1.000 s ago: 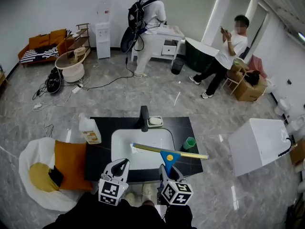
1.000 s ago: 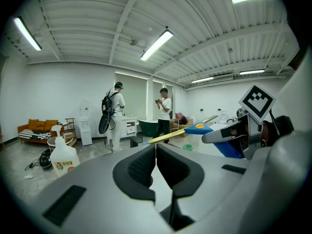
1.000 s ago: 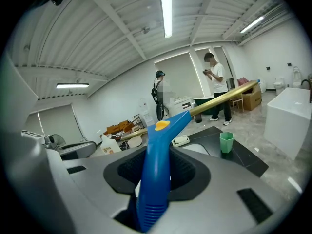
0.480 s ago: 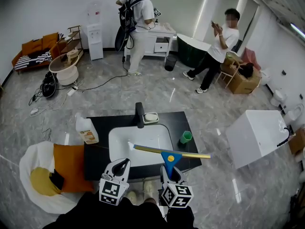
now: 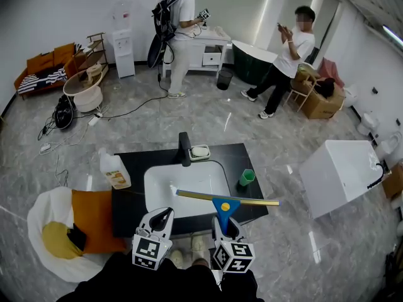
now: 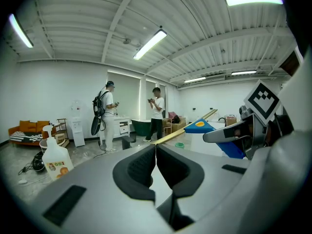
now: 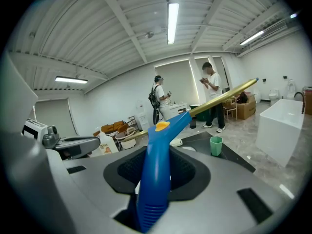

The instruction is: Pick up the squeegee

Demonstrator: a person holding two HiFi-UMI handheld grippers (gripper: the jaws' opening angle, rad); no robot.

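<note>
Blue plastic-handled squeegee with long yellow blade (image 5: pixel 225 205) clamped by right gripper (image 5: pixel 222 221) at handle only — top-heavy, may twist or slip toward white basin (image 5: pixel 182 181) — left gripper (image 5: pixel 164 215) closed on nothing.

Sink counter (image 5: pixel 126 214) in the middle of the head view, both grippers at its near edge.
The basin (image 5: pixel 189 182) sits mid-counter, with the faucet (image 5: pixel 184 148) and soap dish (image 5: pixel 200 151) behind it, the bottle (image 5: pixel 113 170) to its left and the cup (image 5: pixel 246 177) to its right. The squeegee (image 5: pixel 227 200) crosses the frame over the basin's near edge, its handle leading down into the right gripper (image 5: pixel 225 224); the left gripper (image 5: pixel 164 216) is just left of it.
</note>
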